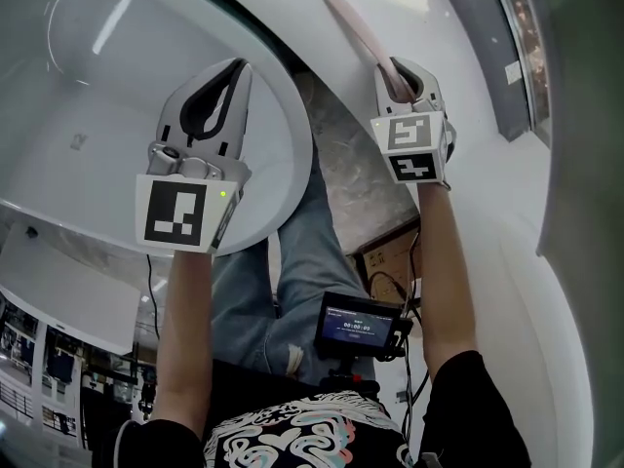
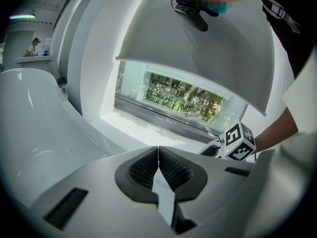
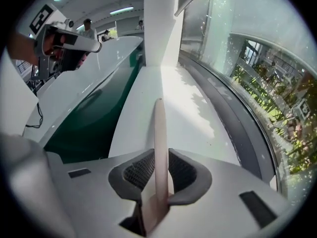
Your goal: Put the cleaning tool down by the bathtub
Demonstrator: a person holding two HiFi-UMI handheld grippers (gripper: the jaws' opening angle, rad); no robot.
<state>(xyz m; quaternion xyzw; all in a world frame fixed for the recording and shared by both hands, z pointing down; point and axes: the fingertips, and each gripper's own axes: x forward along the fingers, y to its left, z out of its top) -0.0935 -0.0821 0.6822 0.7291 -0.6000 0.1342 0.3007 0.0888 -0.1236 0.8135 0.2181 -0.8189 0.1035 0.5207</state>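
Observation:
A long, flat, pale pink cleaning tool sticks out ahead of my right gripper, which is shut on its lower end. In the right gripper view the cleaning tool stands upright between the pads of the right gripper, over a white ledge beside the bathtub. The white bathtub fills the left of the head view. My left gripper hovers over its rim, shut with nothing in it. The left gripper shows its pads pressed together.
A curved window runs along the far side of the ledge. Grey stone floor lies between tub and white wall. A cardboard box and a small monitor sit near the person's leg. People stand far behind.

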